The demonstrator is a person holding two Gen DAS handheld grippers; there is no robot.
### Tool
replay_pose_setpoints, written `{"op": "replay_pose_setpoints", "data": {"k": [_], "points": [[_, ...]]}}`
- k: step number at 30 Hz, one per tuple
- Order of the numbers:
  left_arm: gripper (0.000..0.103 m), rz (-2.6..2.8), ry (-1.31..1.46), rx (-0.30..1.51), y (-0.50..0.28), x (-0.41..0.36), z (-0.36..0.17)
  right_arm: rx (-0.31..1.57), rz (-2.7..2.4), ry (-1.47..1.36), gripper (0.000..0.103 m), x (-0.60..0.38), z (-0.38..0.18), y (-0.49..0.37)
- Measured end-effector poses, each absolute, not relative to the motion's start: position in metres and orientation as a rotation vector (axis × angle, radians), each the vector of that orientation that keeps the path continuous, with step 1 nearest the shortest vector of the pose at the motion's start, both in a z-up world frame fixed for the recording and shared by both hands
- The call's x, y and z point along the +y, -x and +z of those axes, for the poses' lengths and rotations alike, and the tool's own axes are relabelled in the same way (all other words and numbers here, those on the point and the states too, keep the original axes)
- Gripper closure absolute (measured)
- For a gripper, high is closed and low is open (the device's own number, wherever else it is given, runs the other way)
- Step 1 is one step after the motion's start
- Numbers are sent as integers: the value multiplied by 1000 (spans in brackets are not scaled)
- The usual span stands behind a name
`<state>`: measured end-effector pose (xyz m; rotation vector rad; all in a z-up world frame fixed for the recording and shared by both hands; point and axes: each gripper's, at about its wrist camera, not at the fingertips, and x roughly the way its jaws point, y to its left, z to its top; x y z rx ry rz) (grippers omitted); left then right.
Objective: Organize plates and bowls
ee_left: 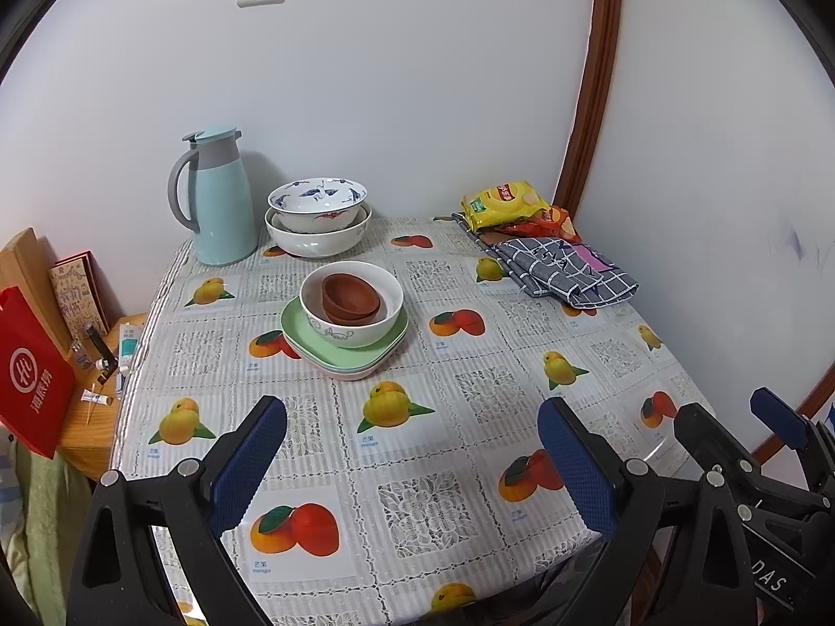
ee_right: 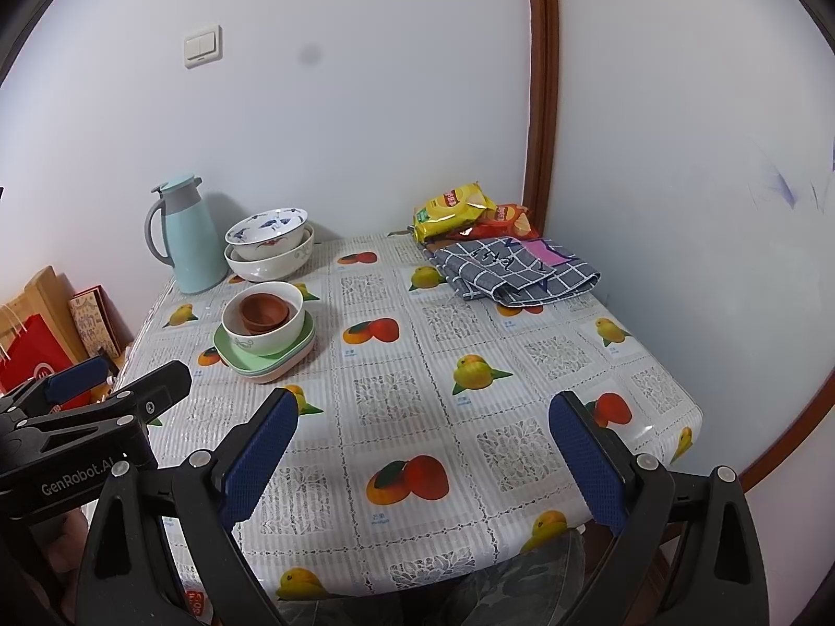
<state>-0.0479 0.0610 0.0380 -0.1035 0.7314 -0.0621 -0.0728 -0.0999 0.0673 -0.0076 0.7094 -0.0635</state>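
Brown small bowls point(ee_left: 349, 298) point(ee_right: 263, 313) are nested inside a white bowl point(ee_left: 360, 334) point(ee_right: 271, 339), which rests on stacked square plates, green on top point(ee_left: 297, 328) point(ee_right: 229, 352). Behind them a blue-patterned bowl point(ee_left: 317, 203) point(ee_right: 269, 229) sits in a larger white bowl point(ee_left: 318, 242) point(ee_right: 269, 263). My left gripper point(ee_left: 412, 448) is open and empty above the table's near side. My right gripper point(ee_right: 422, 443) is open and empty beside it; it also shows at the right of the left wrist view point(ee_left: 730, 417).
A light-blue thermos jug point(ee_left: 219, 203) point(ee_right: 190, 240) stands at the back left. Snack bags point(ee_left: 503, 203) point(ee_right: 454, 208) and a folded checked cloth point(ee_left: 569, 271) point(ee_right: 516, 271) lie at the back right. The fruit-print tablecloth point(ee_left: 469, 417) covers the table. A red bag point(ee_left: 31, 370) stands left.
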Motion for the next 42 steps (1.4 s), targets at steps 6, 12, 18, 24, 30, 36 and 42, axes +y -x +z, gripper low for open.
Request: {"op": "replay_pose_setpoints", "data": {"k": [6, 12, 18, 24, 30, 36, 42], "points": [[5, -59, 106, 733, 48, 62, 38, 711, -63, 4, 7, -100, 66, 72], [5, -60, 104, 731, 47, 61, 38, 711, -63, 4, 7, -100, 66, 72], [5, -60, 104, 730, 48, 60, 38, 708, -63, 3, 7, -100, 67, 73], [5, -60, 104, 729, 48, 60, 38, 707, -63, 2, 7, -100, 68, 73], [5, -64, 101, 724, 49, 59, 40, 706, -66, -2, 7, -101, 68, 74], [5, -59, 98, 721, 49, 60, 40, 702, -58, -6, 7, -102, 69, 76], [5, -56, 99, 721, 46, 61, 39, 702, -60, -10, 7, -101, 69, 75]]}}
